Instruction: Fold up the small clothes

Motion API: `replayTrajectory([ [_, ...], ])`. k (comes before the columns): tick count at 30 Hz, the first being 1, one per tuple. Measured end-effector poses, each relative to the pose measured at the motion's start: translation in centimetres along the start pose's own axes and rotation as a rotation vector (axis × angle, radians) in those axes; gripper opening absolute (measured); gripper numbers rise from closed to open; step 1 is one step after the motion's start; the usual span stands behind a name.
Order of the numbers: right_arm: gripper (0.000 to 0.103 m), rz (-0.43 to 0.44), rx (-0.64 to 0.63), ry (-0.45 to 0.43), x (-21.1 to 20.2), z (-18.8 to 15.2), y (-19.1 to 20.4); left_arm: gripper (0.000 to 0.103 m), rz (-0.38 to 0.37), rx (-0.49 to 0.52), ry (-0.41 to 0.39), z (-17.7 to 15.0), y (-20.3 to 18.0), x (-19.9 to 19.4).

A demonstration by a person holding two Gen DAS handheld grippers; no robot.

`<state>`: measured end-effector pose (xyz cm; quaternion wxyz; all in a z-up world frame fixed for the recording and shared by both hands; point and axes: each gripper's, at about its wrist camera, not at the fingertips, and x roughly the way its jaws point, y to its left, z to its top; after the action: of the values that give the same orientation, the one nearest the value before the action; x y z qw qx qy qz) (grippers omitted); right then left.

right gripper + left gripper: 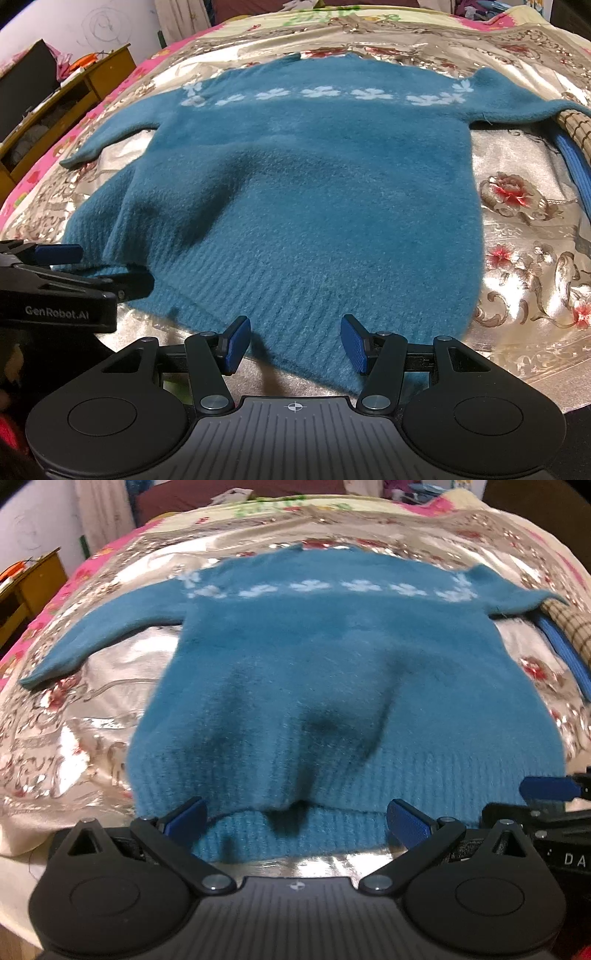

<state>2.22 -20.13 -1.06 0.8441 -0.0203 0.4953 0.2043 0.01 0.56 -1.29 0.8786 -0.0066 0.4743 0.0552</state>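
Nearest my left-wrist camera, the left gripper [297,821] stands with its jaws wide apart, straddling the ribbed hem of the blue sweater [332,657]. The hem fabric lies between the blue pads [408,821], but I see no pad pressing on it, so I read this claw as released. In the right-wrist view, the right gripper [295,343] is likewise spread wide over the hem, further toward the sweater's right corner, and also released: fabric sits between the fingers with a gap at each pad.

The sweater [303,177] lies flat, front up, on a bed, its hem toward me and its neck away. A row of white flowers [310,587] runs across the chest. Both sleeves are spread outward. A soft ridge is raised in the body near the hem on the left side.

Beneath it I see a shiny floral bedcover [524,229] in cream and red. The end of the right sleeve overlaps a checked fabric [576,627] with a blue band [565,653] beside it. A wooden desk [88,81] stands beyond the left edge of the bed.
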Motion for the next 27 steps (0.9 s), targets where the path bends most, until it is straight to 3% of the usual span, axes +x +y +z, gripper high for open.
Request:
replayTrajectory([
  [7, 0.054, -0.001, 0.000, -0.002, 0.0, 0.0, 0.0, 0.103, 0.030, -0.051, -0.008, -0.3, 0.3, -0.9],
  [13, 0.054, -0.001, 0.004, -0.009, -0.1, 0.1, -0.2, 0.103, 0.026, -0.087, 0.088, -0.3, 0.4, -0.7],
  [23, 0.055, -0.002, 0.004, -0.014, -0.2, 0.0, -0.1, 0.103, 0.080, -0.087, -0.048, 0.3, 0.7, -2.5],
  [27, 0.055, -0.002, 0.001, -0.013, -0.2, 0.0, -0.1, 0.103, 0.079, -0.080, -0.045, 0.5, 1.0, -2.2],
])
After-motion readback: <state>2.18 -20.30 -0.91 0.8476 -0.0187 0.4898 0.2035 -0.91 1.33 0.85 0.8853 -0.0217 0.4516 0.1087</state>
